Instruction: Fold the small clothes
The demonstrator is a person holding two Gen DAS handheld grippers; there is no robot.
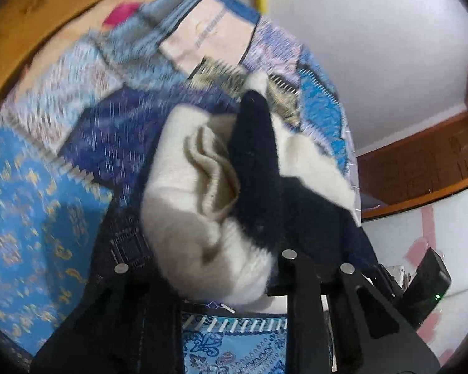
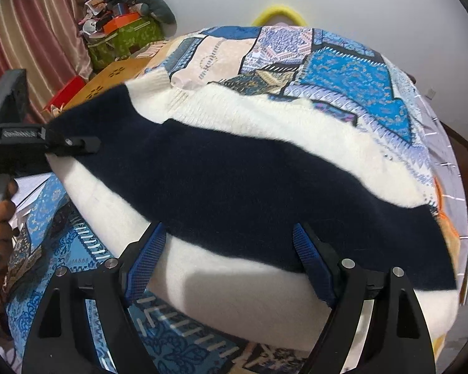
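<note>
A fuzzy cream-and-navy knit garment (image 2: 234,180) lies spread across a patchwork blue bedspread (image 2: 352,71). My left gripper (image 2: 75,145) comes in from the left edge of the right wrist view, shut on the garment's navy end. In the left wrist view that gripper (image 1: 209,233) holds a bunched, lifted fold of the garment (image 1: 202,187), which hides its fingertips. My right gripper (image 2: 231,249) stands open just over the garment's near side. Its blue pads (image 2: 146,258) are wide apart and nothing is pinched between them.
A person's hand (image 2: 0,218) holds the left gripper's handle. A green box piled with clutter (image 2: 124,37) and a striped curtain (image 2: 31,31) stand at the back left. A yellow ring (image 2: 279,12) lies beyond the bed. Wooden furniture (image 1: 421,162) stands right of it.
</note>
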